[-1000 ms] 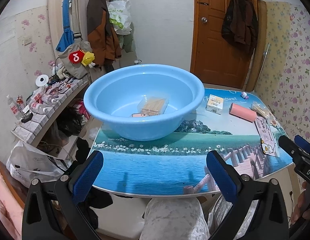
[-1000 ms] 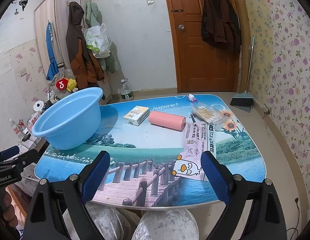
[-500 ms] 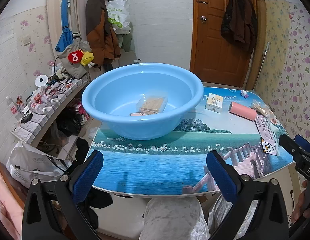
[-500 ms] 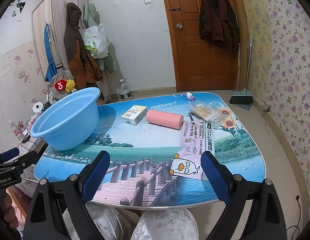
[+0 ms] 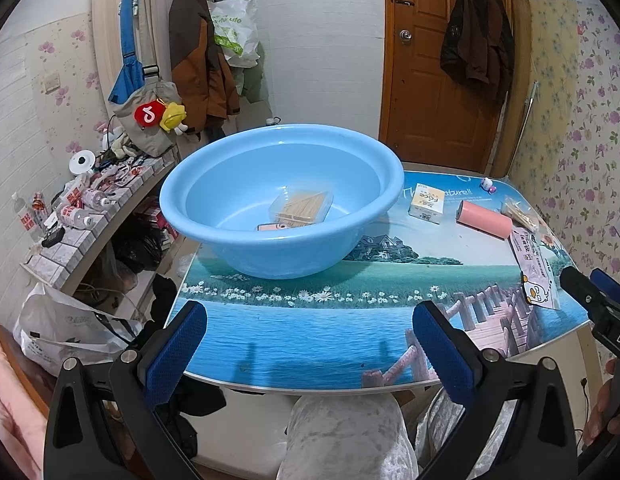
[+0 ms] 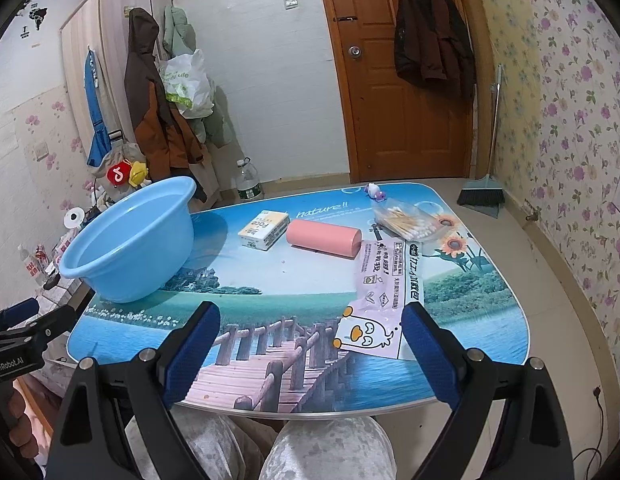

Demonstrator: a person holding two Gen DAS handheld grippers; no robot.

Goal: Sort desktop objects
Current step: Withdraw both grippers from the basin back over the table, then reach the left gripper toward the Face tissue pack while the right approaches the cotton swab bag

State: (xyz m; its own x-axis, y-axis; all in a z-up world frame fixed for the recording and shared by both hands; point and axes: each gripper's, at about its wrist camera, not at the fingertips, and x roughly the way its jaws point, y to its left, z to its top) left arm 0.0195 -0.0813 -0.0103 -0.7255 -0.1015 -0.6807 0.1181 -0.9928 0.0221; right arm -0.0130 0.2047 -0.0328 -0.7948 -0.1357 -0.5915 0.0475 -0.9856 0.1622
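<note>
Nothing has moved since before: both the left gripper (image 5: pixel 310 344) and the right gripper (image 6: pixel 312 338) hover with fingers apart and empty, while the blue basin (image 5: pixel 213 184) stands on the table (image 5: pixel 310 336) holding a clear box (image 5: pixel 301 206).

Blue basin (image 5: pixel 281 200) holds a toothpick box (image 5: pixel 301 206); pink roll (image 6: pixel 324 238), tissue pack (image 6: pixel 263 229) (flat) lie beside

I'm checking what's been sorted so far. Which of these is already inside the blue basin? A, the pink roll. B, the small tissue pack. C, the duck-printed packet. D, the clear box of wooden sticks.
D: the clear box of wooden sticks lies inside the blue basin, while the other three lie out on the table.
</note>
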